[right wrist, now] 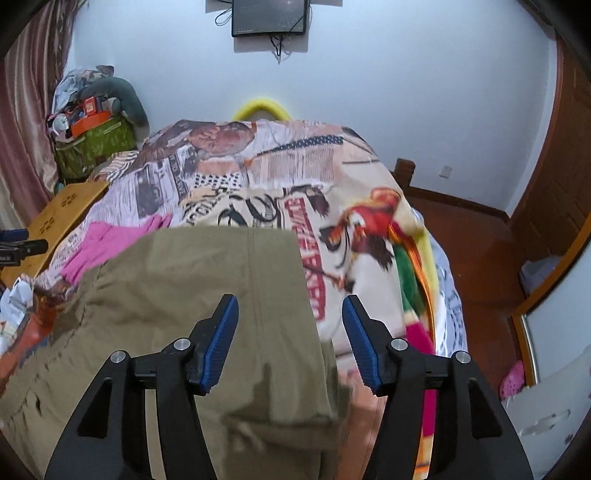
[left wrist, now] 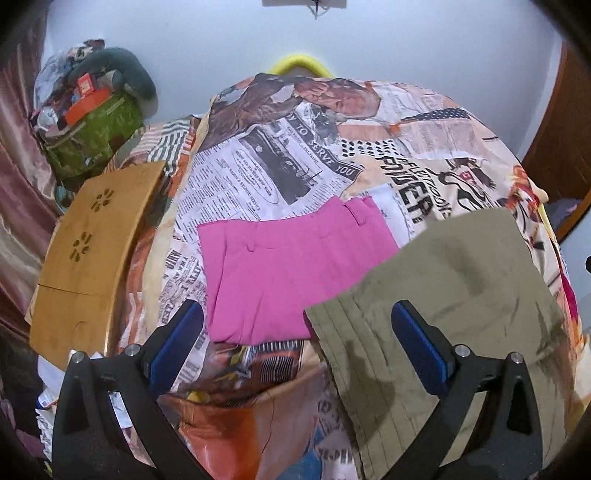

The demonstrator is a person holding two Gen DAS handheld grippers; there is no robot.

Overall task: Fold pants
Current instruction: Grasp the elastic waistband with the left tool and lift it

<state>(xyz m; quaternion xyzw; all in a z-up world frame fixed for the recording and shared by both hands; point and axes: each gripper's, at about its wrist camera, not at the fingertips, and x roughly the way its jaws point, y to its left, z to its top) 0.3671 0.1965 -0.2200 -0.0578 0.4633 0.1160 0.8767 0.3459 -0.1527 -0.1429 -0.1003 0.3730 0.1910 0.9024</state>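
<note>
Olive pants (right wrist: 207,295): lower centre, lengthwise ahead, nearer right tongs (right wrist: 290,339), half-open, empty; left tongs (left wrist: 297,345) wide, empty.

A bed is covered by a newspaper-print blanket (left wrist: 295,155), with a wooden board (left wrist: 92,251) beside it, a green bag (right wrist: 92,147) behind, and a wall screen (right wrist: 269,16) above.

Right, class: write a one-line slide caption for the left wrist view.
Open left gripper above folded pink pants and olive-khaki pants on a newspaper-print bedspread.
</note>
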